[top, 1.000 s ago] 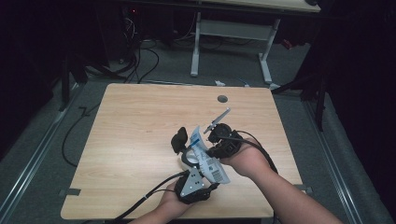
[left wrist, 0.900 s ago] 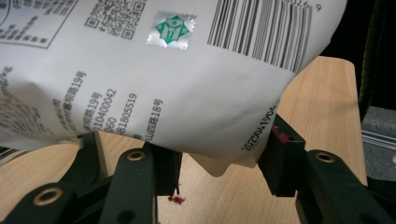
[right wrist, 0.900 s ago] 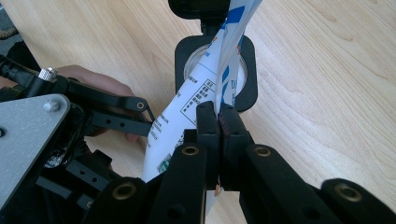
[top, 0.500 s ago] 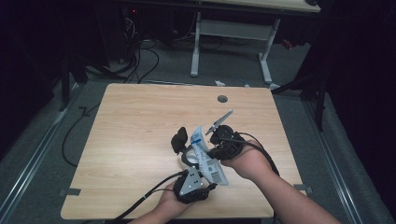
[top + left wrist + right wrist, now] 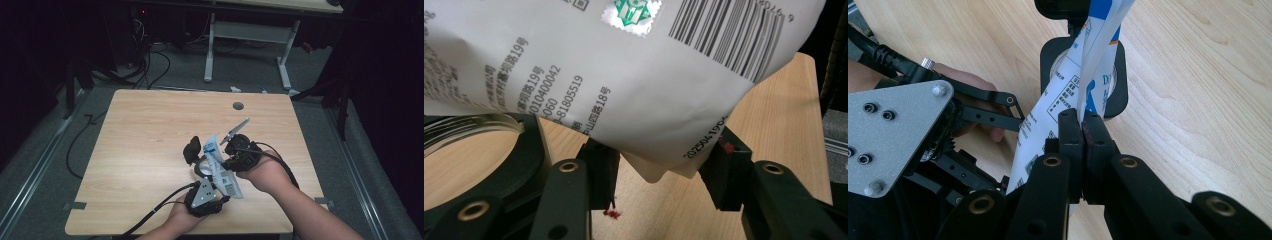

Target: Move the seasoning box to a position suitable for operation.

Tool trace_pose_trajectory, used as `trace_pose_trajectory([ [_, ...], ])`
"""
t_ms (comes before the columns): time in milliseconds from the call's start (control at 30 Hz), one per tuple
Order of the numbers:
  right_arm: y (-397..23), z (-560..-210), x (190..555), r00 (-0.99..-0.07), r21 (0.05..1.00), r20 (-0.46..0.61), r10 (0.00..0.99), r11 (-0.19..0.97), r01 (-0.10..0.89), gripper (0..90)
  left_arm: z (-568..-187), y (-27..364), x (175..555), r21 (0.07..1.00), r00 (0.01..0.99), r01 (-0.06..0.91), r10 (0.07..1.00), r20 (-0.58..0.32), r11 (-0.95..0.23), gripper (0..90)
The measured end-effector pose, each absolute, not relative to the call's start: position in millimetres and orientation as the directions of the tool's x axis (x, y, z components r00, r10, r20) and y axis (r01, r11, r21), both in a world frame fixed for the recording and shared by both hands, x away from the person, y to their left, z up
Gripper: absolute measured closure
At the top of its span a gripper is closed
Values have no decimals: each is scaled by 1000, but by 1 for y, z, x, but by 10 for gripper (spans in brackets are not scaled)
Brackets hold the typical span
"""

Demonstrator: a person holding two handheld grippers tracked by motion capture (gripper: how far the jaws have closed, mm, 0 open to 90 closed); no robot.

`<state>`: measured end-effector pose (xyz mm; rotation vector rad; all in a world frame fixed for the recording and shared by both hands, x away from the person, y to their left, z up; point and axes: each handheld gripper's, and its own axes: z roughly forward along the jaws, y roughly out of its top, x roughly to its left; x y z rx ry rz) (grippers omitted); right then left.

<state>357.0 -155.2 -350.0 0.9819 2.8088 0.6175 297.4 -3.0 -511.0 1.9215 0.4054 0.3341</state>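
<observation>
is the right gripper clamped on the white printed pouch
Yes, in the right gripper view the right gripper has its black fingers pressed together on the white printed pouch.

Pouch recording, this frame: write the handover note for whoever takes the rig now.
Right gripper: shut on the pouch, pinching its edge and holding it up above the table.
Left gripper: fingers either side of the pouch's lower corner; contact can't be told.
A black ring holder sits on the table under the pouch.
Done: pouch lifted and held between both grippers.
Left: get a firm left grip on that corner, probably; the pouch's top can't be read as open or sealed.
</observation>
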Motion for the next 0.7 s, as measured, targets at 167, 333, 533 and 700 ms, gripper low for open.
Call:
trace_pose_trajectory([
  [167, -155, -351, 357, -787, 406, 37, 616, 710, 575, 893, -512, -3, 298, 926, 901, 127, 432, 42, -356, 544],
  [333, -155, -350, 356, -789, 407, 37, 614, 712, 573, 893, -512, -3, 298, 925, 900, 129, 435, 43, -357, 544],
  [533, -155, -349, 355, -789, 405, 36, 613, 713, 573, 893, -512, -3, 298, 923, 898, 137, 439, 38, -360, 544],
  [700, -154, -349, 353, -791, 401, 35, 610, 717, 571, 893, -513, -3, 299, 921, 897, 145, 441, 32, -361, 544],
])
